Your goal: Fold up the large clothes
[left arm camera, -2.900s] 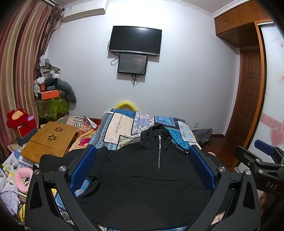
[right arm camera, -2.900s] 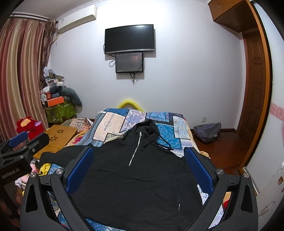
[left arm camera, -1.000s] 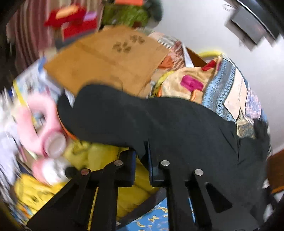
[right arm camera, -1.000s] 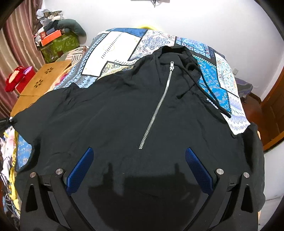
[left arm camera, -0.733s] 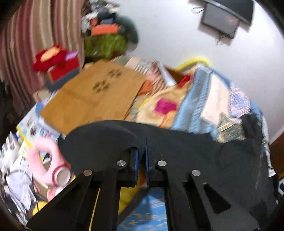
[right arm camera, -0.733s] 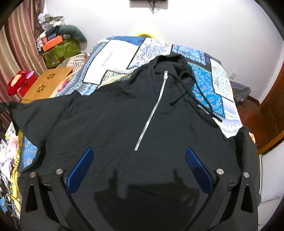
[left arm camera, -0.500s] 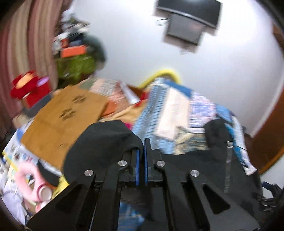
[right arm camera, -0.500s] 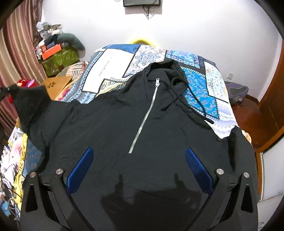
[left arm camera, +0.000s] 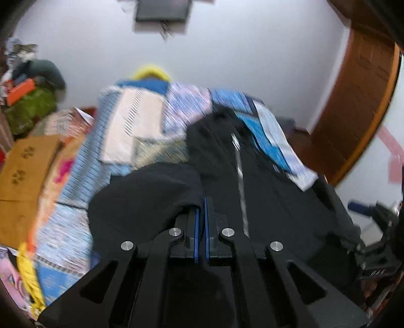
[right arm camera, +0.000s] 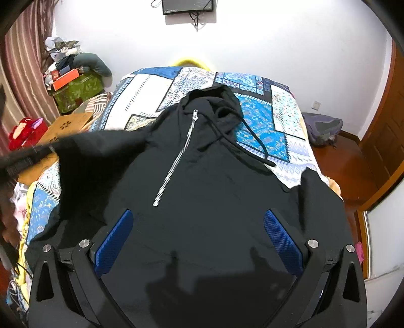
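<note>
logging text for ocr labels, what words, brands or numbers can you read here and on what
"DAS": faint, blurred white letters on the body of the right gripper, left wrist view.
Orange box: label too small to read.
Wall screen: any brand mark too small to read.
Black hoodie: no print visible.

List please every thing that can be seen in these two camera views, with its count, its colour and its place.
hoodie: one, black, spread on the bed, silver zipper at the chest
sleeve: one, black, lifted over the hoodie's left side
quilt: one, blue and white patchwork, covering the bed
lap desk: one, wooden, left of the bed
plush toy: one, red, far left
backpack: one, grey, on the floor right of the bed
screen: one, black, on the wall
door: one, brown, right
left gripper: one, black, shut on the sleeve
right gripper: one, black, blue pads, open above the hoodie
</note>
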`<state>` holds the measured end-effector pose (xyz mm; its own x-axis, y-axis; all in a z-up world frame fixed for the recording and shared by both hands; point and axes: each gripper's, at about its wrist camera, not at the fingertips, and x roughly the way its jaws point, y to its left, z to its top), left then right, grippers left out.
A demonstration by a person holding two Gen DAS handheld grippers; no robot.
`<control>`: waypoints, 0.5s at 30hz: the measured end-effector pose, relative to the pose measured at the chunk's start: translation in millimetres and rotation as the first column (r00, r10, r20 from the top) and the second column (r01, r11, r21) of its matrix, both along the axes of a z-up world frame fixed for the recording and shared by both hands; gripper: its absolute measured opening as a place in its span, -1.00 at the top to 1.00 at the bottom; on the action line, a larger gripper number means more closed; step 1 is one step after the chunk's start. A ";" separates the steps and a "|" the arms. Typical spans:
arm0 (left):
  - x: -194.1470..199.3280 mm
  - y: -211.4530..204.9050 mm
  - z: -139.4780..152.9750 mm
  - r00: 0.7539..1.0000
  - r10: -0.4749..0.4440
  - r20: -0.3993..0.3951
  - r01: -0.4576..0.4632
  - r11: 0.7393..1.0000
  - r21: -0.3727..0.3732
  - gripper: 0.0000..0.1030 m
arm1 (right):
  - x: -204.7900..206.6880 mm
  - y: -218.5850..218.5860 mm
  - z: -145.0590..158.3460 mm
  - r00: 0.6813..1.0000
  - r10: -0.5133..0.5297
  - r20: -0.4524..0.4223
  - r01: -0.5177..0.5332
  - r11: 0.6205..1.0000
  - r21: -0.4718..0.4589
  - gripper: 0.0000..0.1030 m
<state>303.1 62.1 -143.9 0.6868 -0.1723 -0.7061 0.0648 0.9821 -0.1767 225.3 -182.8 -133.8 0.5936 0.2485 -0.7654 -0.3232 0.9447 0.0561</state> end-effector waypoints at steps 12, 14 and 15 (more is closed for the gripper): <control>-10.6 -76.3 -75.0 0.965 -0.132 -0.227 0.162 0.980 0.119 0.88 | -7.4 -20.6 -10.6 0.998 -0.033 -0.046 0.034 0.999 0.009 -0.99; -12.9 -76.5 -78.2 0.959 -0.131 -0.253 0.167 0.978 0.126 0.59 | -8.2 -19.1 -9.0 0.998 -0.031 -0.048 0.032 0.999 0.007 -0.99; -11.2 -74.3 -77.9 0.956 -0.130 -0.263 0.167 0.978 0.122 0.47 | -8.6 -18.5 -8.6 0.998 -0.029 -0.047 0.030 1.000 0.006 -0.99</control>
